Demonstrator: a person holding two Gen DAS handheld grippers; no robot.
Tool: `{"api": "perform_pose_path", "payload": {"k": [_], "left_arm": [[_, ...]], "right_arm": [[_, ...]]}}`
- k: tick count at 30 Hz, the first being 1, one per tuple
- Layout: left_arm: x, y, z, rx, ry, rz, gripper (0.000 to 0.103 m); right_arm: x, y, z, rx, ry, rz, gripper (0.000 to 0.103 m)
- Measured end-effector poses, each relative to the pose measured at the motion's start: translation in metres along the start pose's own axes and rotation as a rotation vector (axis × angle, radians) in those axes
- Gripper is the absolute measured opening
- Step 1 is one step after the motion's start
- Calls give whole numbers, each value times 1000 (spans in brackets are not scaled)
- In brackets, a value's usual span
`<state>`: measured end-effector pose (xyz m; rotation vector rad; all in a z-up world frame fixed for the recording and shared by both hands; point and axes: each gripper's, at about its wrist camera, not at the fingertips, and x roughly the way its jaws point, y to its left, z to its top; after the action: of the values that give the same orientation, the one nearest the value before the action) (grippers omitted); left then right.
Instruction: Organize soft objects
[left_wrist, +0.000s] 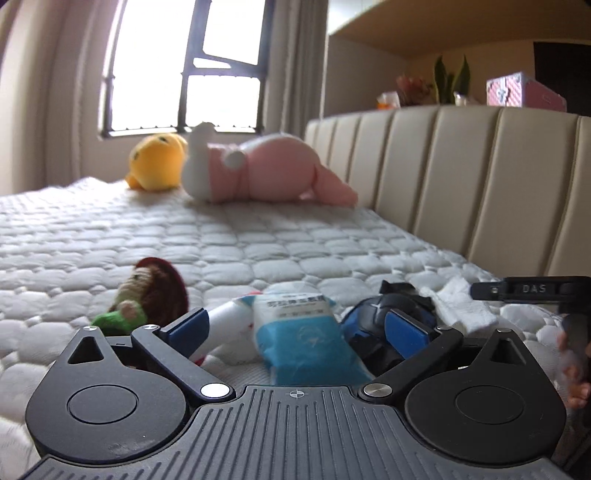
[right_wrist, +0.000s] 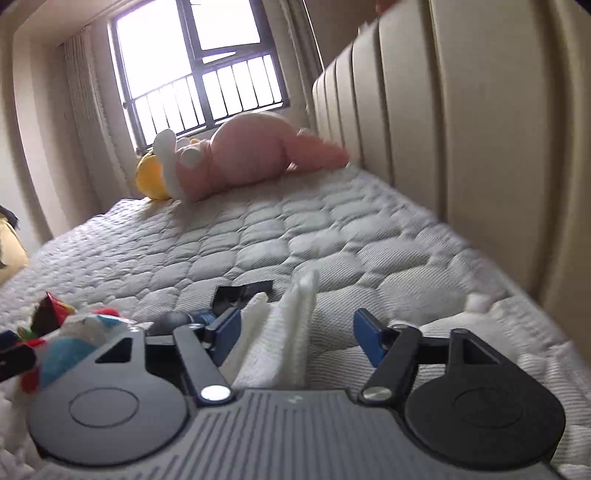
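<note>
A: We're looking across a quilted white mattress (left_wrist: 258, 236) with a beige padded headboard (left_wrist: 461, 166) on the right and a barred window (left_wrist: 184, 66) behind. In the left wrist view, what do we have?

B: Far off by the window we see a yellow plush (left_wrist: 157, 162) touching a pink and white plush (left_wrist: 258, 170). Close in, the left gripper (left_wrist: 299, 325) stands wide apart, gripping nothing; a blue and white soft packet (left_wrist: 306, 332) lies between its blue pads, untouched as far as we can tell. A crocheted brown-haired doll (left_wrist: 151, 295) lies just left, a dark blue and black item (left_wrist: 388, 314) just right, and white folded cloth (left_wrist: 458, 306) beyond that.

A: And the right wrist view?

B: We see the right gripper (right_wrist: 295, 328) parted, its pads clear of the white folded cloth (right_wrist: 288, 325) that stands between them on the mattress (right_wrist: 258, 236). The pink plush (right_wrist: 251, 151) lies near the headboard (right_wrist: 480, 129), the yellow plush (right_wrist: 149, 177) behind it.
</note>
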<state>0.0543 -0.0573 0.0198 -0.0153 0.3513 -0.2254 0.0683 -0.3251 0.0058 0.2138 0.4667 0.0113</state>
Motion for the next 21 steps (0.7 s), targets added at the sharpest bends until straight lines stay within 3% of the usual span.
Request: {"api": "perform_pose_path", "payload": {"k": [5, 10, 12, 16, 21], "left_arm": [[-20, -1, -22, -40, -46, 73, 103], [-47, 4, -45, -176, -107, 116, 103], [-57, 2, -53, -166, -95, 131, 103], [-69, 0, -59, -92, -51, 203, 103], [-77, 13, -58, -140, -29, 194, 103]], "right_arm": [[-29, 34, -21, -99, -117, 18, 89], [-66, 69, -57, -102, -244, 77, 103], [-77, 80, -69, -122, -276, 81, 103], [-83, 93, -81, -187, -261, 45, 103], [-87, 90, -85, -158, -209, 52, 103]]}}
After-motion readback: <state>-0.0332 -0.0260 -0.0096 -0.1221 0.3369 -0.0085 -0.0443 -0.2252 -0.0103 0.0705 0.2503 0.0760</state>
